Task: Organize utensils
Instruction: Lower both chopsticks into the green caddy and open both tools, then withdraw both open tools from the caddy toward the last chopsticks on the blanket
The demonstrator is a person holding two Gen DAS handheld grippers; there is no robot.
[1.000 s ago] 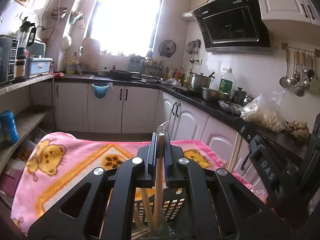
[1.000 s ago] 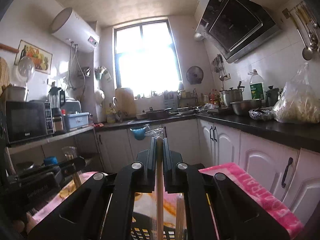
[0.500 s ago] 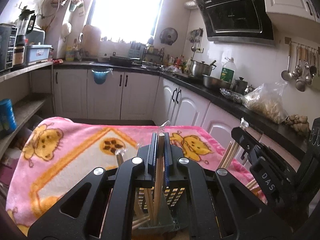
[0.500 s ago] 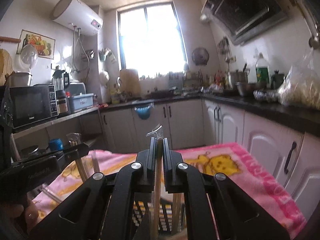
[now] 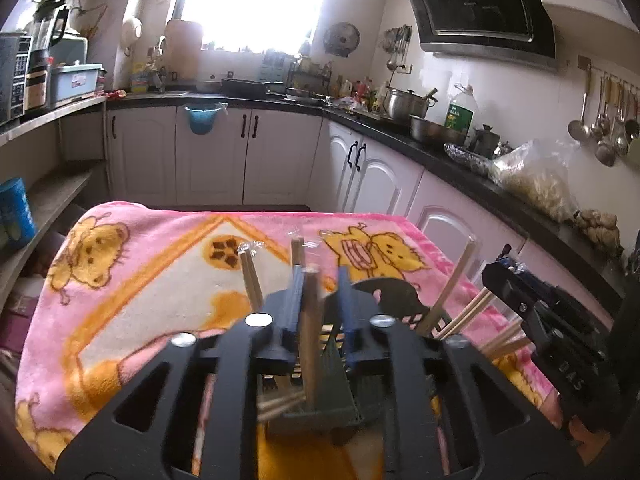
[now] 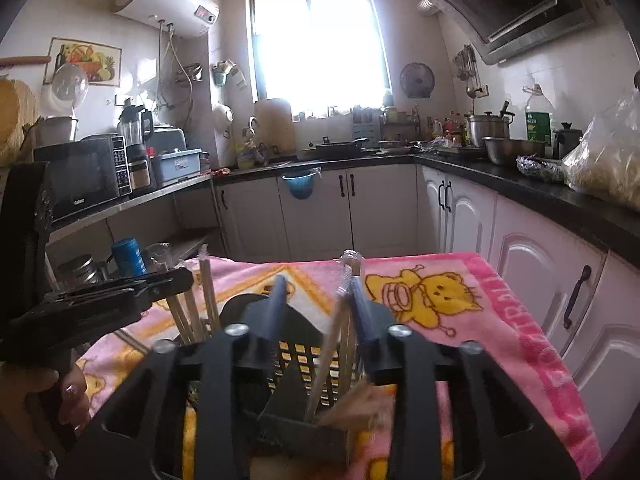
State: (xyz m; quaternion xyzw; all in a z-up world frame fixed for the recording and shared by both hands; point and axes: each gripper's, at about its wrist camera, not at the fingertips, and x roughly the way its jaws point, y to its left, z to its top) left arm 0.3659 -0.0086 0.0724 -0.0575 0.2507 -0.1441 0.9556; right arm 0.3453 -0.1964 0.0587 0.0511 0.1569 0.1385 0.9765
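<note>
On the left, a shelf unit carries a microwave (image 6: 86,172) and a blender (image 6: 136,128), with a blue can (image 5: 14,212) on a lower shelf. In front of them the left gripper (image 5: 318,280) hangs over a dark slotted utensil holder (image 5: 320,400) that stands on a pink cartoon blanket (image 5: 132,280). Its jaws are opening, parted only narrowly, and one wooden chopstick (image 5: 309,332) stands upright between the blue pads, its lower end down inside the holder; the pads no longer look pressed on it. More chopsticks (image 5: 250,276) lean in the holder's left part, some with clear wrap at their tips.

Just to the right, the right gripper (image 6: 318,304) is over the same utensil holder (image 6: 304,364), close beside the other tool. Its jaws are opening too, moderately apart, with a thin wrapped chopstick (image 6: 332,344) slanting between them near the right pad, blurred, its foot in the holder. Whether the pad touches it I cannot tell.

Further right, a black counter (image 6: 520,188) runs along white cabinets, bearing a steel pot (image 6: 488,128), a green-labelled bottle (image 6: 538,118) and a large plastic bag (image 6: 608,160). Ladles (image 5: 600,120) hang on the wall under the range hood (image 5: 480,4).
</note>
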